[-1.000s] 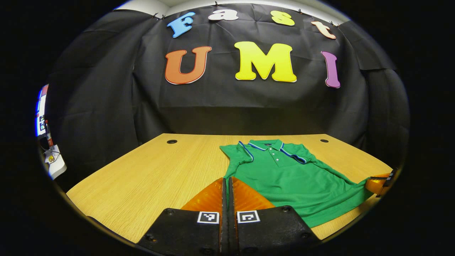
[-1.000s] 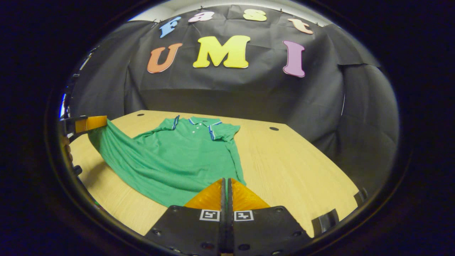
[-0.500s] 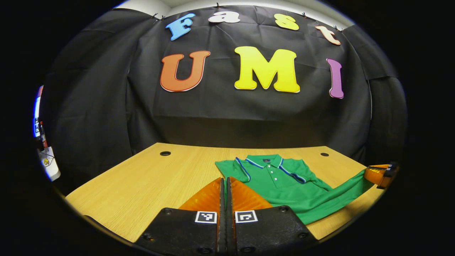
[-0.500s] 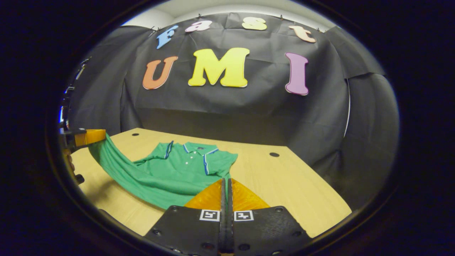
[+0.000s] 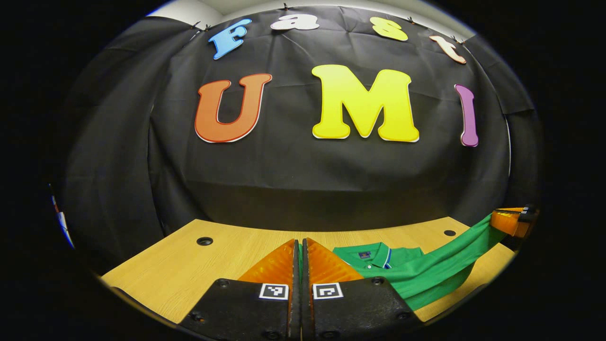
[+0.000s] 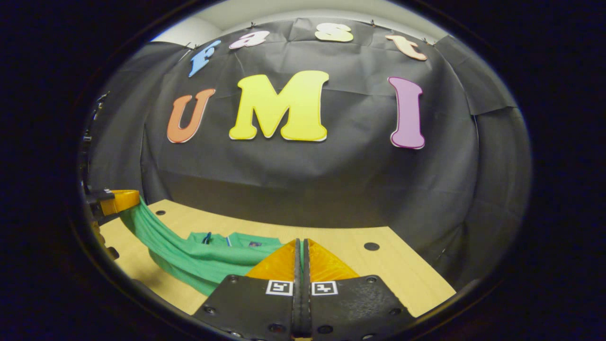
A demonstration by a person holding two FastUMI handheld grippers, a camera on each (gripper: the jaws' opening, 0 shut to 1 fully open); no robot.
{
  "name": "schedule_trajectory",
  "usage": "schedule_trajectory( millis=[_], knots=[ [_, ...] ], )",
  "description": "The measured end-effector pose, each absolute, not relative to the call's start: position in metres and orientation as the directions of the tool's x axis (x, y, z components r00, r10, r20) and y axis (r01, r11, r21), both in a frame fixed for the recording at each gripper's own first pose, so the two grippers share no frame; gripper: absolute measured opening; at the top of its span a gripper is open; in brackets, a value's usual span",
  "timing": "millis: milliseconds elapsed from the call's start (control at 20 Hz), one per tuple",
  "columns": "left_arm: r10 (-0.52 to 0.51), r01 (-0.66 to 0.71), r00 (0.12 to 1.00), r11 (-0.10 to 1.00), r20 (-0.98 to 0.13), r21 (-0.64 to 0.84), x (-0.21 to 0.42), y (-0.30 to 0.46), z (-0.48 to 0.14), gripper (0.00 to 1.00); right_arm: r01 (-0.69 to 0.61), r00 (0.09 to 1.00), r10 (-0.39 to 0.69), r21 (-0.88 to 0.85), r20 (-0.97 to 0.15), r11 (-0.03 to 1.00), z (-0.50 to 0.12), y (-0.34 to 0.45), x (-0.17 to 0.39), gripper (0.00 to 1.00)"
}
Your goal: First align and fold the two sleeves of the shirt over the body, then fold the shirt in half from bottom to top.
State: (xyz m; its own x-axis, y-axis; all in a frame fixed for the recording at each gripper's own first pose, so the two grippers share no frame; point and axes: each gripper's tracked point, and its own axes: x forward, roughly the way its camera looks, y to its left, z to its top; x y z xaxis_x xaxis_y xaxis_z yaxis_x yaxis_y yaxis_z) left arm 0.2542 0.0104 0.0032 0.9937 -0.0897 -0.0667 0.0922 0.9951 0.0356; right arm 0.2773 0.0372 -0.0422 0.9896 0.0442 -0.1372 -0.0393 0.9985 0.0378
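A green polo shirt (image 5: pixel 428 274) lies on the wooden table (image 5: pixel 189 270), its collar (image 5: pixel 376 254) toward the back wall. My left gripper (image 5: pixel 299 242) is shut on one corner of the bottom hem, with a thin strip of green between its fingers. The right gripper (image 5: pixel 509 220) shows at the far right of the left gripper view, holding the other hem corner up in the air. In the right gripper view, my right gripper (image 6: pixel 299 240) is shut on the shirt (image 6: pixel 199 260), and the hem stretches left to the left gripper (image 6: pixel 118 201). The lifted lower half hides most of the body.
The table (image 6: pixel 402 274) has round cable holes near its back corners (image 5: pixel 204 241) (image 6: pixel 371 246). The black cloth wall stands close behind the table's far edge. Bare wood lies to either side of the shirt.
Both grippers have carried the bottom hem forward toward the collar. The wall looms larger, and the lifted cloth now covers most of the shirt's body and sleeves.
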Motion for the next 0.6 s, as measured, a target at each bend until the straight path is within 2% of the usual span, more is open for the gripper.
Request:
schedule_trajectory(
  millis=[250, 450, 600],
  knots=[
    [-0.068, 0.071, 0.994, 0.997, -0.087, 0.038, 0.326, 0.012, -0.009, 0.06, -0.019, 0.992, 0.025, 0.043, -0.123, 0.999, -0.032, 0.041, 0.365, 0.00],
    [-0.061, 0.059, 0.987, 0.998, -0.149, -0.015, 0.373, 0.014, -0.045, 0.07, -0.011, 0.986, 0.014, 0.020, -0.165, 1.000, -0.064, 0.047, 0.425, 0.02],
    [-0.045, 0.056, 0.981, 0.997, -0.187, 0.056, 0.391, 0.014, -0.071, 0.11, 0.009, 0.976, -0.004, 0.022, -0.219, 1.000, -0.099, 0.050, 0.451, 0.00]
  ],
)
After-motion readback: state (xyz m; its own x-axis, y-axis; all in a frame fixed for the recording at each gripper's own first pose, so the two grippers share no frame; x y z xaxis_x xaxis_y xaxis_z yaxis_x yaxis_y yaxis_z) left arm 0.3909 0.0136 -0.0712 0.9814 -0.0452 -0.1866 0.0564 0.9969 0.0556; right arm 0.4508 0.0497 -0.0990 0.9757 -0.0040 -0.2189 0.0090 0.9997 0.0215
